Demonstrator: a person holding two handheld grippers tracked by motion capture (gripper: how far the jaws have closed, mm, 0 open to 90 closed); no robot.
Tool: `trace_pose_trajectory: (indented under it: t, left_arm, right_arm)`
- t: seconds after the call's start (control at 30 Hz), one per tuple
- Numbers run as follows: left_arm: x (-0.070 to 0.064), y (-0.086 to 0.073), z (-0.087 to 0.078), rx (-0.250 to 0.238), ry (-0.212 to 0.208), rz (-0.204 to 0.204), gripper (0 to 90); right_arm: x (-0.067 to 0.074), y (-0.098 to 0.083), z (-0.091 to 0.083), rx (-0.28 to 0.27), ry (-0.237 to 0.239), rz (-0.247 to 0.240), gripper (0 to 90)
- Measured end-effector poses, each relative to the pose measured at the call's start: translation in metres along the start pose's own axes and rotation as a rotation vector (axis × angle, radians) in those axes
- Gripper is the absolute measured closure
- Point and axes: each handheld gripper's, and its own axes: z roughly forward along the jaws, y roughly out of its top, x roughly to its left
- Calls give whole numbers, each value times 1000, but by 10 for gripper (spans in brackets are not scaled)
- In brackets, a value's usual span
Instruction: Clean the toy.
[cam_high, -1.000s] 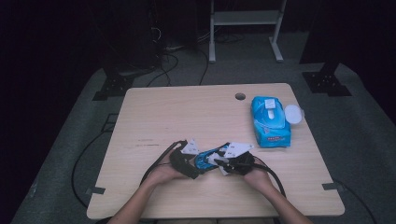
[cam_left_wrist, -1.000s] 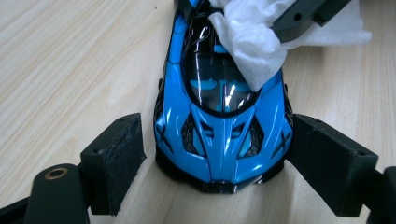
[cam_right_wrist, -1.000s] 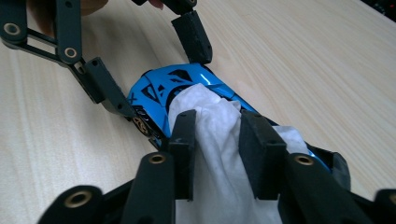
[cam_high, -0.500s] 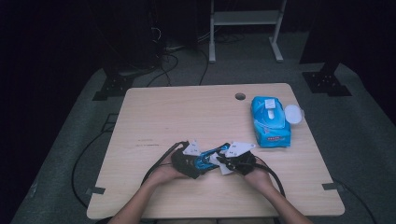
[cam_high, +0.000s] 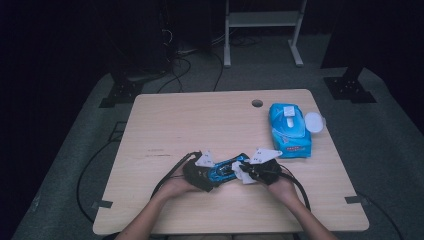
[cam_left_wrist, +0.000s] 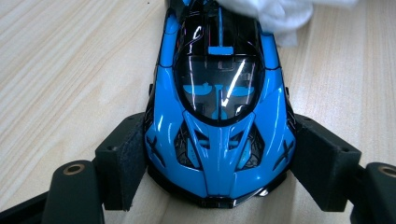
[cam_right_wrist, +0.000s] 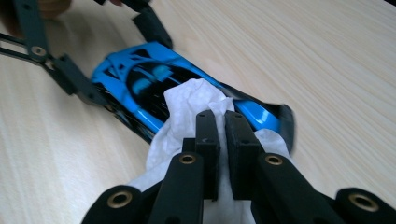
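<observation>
Left gripper view: claw (cam_left_wrist: 219, 177) clamps toy car (cam_left_wrist: 219, 135).

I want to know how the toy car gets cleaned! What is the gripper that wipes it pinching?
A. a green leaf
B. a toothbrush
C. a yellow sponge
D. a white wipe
D: in the right gripper view the right gripper has its jaws shut on a crumpled white wipe that lies on the blue toy car, while the left gripper clamps the car's sides.
</observation>
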Motion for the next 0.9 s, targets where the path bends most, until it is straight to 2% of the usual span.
trace_pose_trajectory:
  t: [0.13,0.17,0.27,0.33,0.4,0.5,0.57,0.63,0.67,0.83,0.9]
  left_arm:
    - [0,0,1,-5,-1,-1,252]
    - [0,1,1,-5,-1,-7,252]
    - [0,0,1,-6,0,-5,253]
    - [-1,1,1,-6,2,-4,252]
    - [0,0,1,-3,2,2,252]
    - [0,0,0,-3,1,3,252]
    - [0,0,1,-2,-1,4,252]
    - [0,1,1,-4,-1,2,252]
    - [0,1,1,-4,-1,2,252]
    - [0,1,1,-3,2,4,252]
    - [0,1,1,-4,2,2,252]
  right_arm:
    - [8,4,5,-13,24,-11,839]
    - [13,5,9,-35,35,-28,834]
    - [16,7,9,-28,30,-46,835]
    - [13,7,8,-20,34,-43,837]
    - [8,6,5,3,2,-48,837]
    - [-6,1,-3,4,-41,-3,838]
    - [-15,-2,-11,-21,-44,43,838]
    - [-21,-2,-18,-30,-56,50,837]
    - [-22,-2,-19,-27,-45,62,837]
    - [-18,-5,-9,-4,-28,54,829]
    - [-17,-4,-6,-2,-11,55,787]
